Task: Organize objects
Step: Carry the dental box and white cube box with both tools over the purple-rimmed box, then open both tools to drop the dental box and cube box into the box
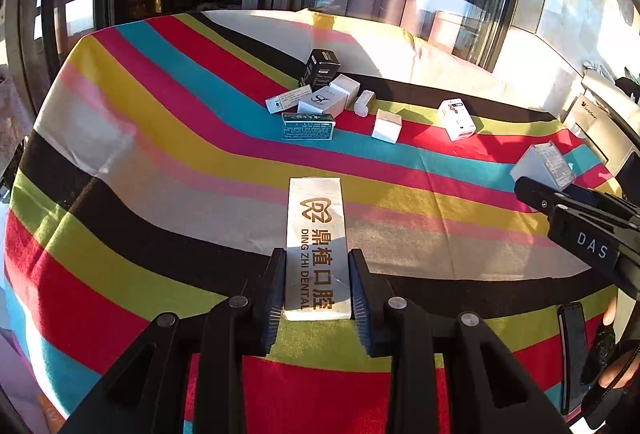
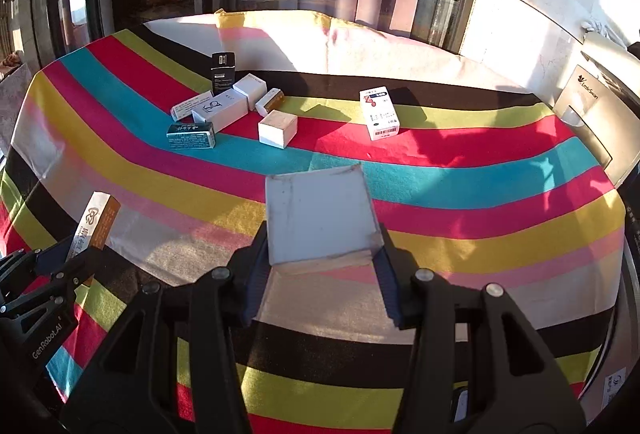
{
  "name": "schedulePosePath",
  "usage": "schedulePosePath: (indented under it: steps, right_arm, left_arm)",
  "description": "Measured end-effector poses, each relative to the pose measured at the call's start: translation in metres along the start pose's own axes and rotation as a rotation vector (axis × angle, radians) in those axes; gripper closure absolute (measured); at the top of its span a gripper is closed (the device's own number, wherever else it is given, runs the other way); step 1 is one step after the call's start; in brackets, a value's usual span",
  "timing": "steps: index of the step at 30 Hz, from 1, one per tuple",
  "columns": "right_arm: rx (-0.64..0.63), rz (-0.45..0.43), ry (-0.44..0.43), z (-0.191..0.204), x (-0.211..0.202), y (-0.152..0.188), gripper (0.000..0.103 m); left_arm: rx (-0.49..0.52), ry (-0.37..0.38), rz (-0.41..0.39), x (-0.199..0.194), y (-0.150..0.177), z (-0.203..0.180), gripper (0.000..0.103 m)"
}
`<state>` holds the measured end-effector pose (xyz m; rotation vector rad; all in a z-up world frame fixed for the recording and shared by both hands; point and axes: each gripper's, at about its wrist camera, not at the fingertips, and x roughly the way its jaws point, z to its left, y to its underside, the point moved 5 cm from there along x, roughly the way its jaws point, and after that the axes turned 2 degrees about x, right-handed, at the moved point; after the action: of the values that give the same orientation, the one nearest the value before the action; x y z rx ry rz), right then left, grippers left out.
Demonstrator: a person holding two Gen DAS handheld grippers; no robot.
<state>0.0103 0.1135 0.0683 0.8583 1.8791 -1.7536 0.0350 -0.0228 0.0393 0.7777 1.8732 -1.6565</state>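
My left gripper (image 1: 317,288) is shut on a long white dental box (image 1: 316,246) with gold lettering, held above the striped cloth; the same box (image 2: 96,224) shows at the left of the right wrist view. My right gripper (image 2: 320,280) is shut on a plain white square box (image 2: 320,215), also visible as a pale box (image 1: 544,165) at the right edge of the left wrist view. Farther off on the cloth lies a cluster: a black box (image 1: 322,65), several white boxes (image 1: 324,101), a green box (image 1: 308,126) and a small white bottle (image 1: 364,102).
The table wears a bright striped cloth (image 1: 180,153). A white cube box (image 2: 278,129) and a red-and-white medicine box (image 2: 380,111) lie apart from the cluster. A white appliance (image 2: 592,105) stands at the right edge. Windows lie beyond the far edge. A dark phone (image 1: 574,354) lies near right.
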Motion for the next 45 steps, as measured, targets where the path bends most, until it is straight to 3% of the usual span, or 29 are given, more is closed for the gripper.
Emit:
schedulePosePath:
  steps: [14,22,30,37,45]
  right_arm:
    - [-0.224,-0.061,-0.076,0.104,-0.059,0.014,0.051]
    - [-0.402,-0.088,-0.2,0.195,-0.09,0.039,0.051]
    - [-0.556,-0.05,-0.413,0.282,-0.115,0.092,0.051]
    - [-0.658,0.048,-0.663,0.337,-0.132,0.138,0.051]
    - [-0.749,0.15,-0.832,0.383,-0.138,0.18,0.05]
  left_arm:
    - [-0.103,-0.092,-0.047,-0.083,0.048,0.092,0.071]
    - [-0.142,-0.179,-0.062,-0.126,0.081,0.144,0.071]
    - [-0.266,-0.288,-0.025,-0.152,0.131,0.207,0.071]
    - [-0.386,-0.389,0.024,-0.168,0.179,0.262,0.071]
    - [-0.45,-0.498,0.051,-0.183,0.21,0.304,0.07]
